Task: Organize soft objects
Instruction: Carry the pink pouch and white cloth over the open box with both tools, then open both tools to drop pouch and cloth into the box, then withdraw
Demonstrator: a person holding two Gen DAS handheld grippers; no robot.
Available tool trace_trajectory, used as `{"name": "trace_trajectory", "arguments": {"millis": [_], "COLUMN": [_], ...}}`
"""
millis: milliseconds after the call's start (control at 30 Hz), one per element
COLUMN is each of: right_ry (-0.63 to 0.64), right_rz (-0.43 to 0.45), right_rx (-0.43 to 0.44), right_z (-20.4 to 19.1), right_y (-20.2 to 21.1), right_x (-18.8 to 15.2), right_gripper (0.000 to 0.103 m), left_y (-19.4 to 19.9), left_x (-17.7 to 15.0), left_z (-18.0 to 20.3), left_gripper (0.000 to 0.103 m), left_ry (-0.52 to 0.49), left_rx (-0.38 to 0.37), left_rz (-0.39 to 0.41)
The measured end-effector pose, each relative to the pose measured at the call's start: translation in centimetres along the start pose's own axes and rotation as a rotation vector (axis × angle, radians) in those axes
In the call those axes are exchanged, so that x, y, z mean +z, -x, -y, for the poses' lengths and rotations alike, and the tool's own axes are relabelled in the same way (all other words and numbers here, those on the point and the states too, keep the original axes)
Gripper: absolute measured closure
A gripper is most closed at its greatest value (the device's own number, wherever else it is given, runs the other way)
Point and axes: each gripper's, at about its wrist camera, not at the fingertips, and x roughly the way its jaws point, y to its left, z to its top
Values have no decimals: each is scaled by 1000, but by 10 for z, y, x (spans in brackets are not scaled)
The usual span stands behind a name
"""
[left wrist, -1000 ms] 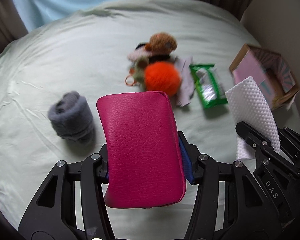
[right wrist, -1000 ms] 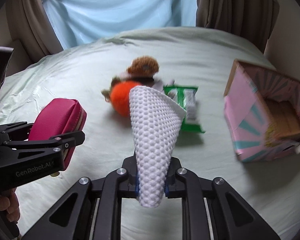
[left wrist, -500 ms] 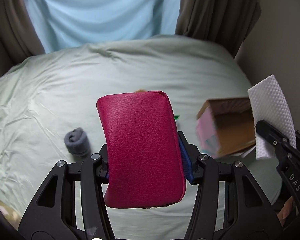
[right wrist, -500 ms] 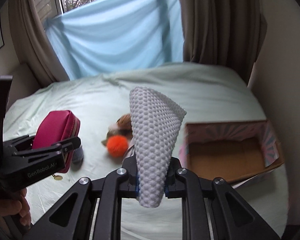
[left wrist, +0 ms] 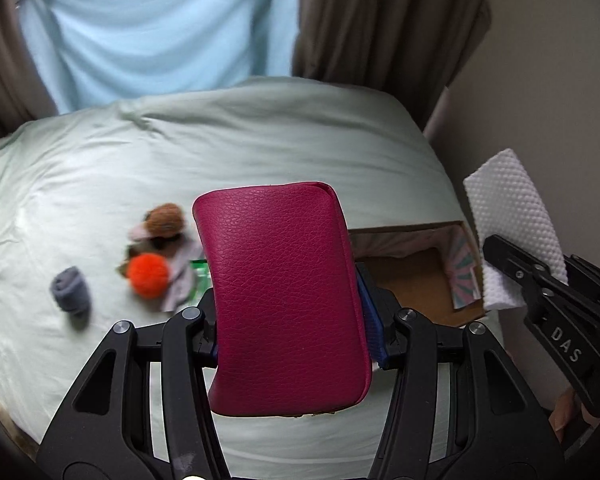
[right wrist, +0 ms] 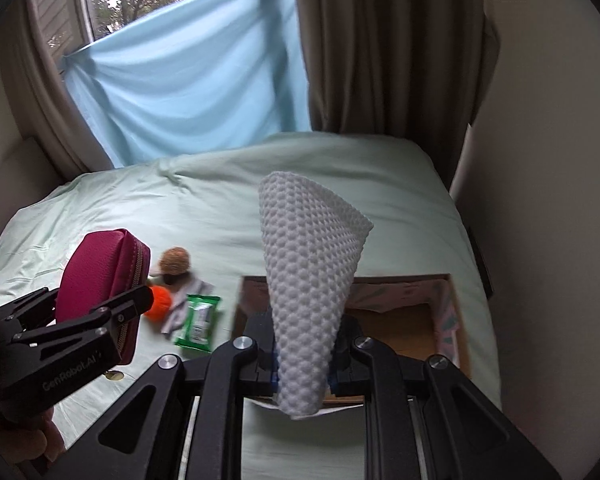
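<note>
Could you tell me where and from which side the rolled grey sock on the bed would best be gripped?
Probably across the middle of the grey sock, coming down from above. It lies alone on the sheet, a compact roll with bare bedding all round and the orange pom-pom well apart, so the gripper's fingers could close on its two long sides.

We see a magenta pouch (left wrist: 284, 300), a white dimpled cloth (right wrist: 312, 280) and an orange pom-pom (left wrist: 147, 274). The bed sheet (left wrist: 260, 136) is pale green, the box (right wrist: 446, 308) pink with teal rays.

Left gripper (left wrist: 292, 344): black, silver screws, blue pads; right gripper (right wrist: 304, 364) similar, lettering apparently "DAS".
</note>
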Motion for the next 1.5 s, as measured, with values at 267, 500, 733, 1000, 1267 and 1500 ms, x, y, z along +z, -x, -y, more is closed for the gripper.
{"name": "trace_trajectory", "arguments": {"millis": [267,500,733,1000,1267,1500], "right_ry": [-73,-146,-207,-257,-263,-230], "right_rz": [-148,-351,-487,-506,-505,-453], "right_rx": [6,34,78,75,100,99], "right_z": [65,110,130,143,142,143], "right_y": [-55,-120,-170,-197,-194,-164], "right_x": [0,-16,-39,-40,-46,-40], "right_gripper": [87,87,87,0,0,0], "left_y": [-77,-161,-205,-199,-180,-153], "left_x": [5,-15,-24,-26,-27,-16], "left_z": [54,82,92,107,101,101], "left_gripper": [55,55,55,1,0,1], "left_ry": [-53,-134,-197,-314,-289,-259], "left_rx": [-26,-1,19,91,62,38], "left_rz": [-123,-332,-445,-433,-423,-374]}}
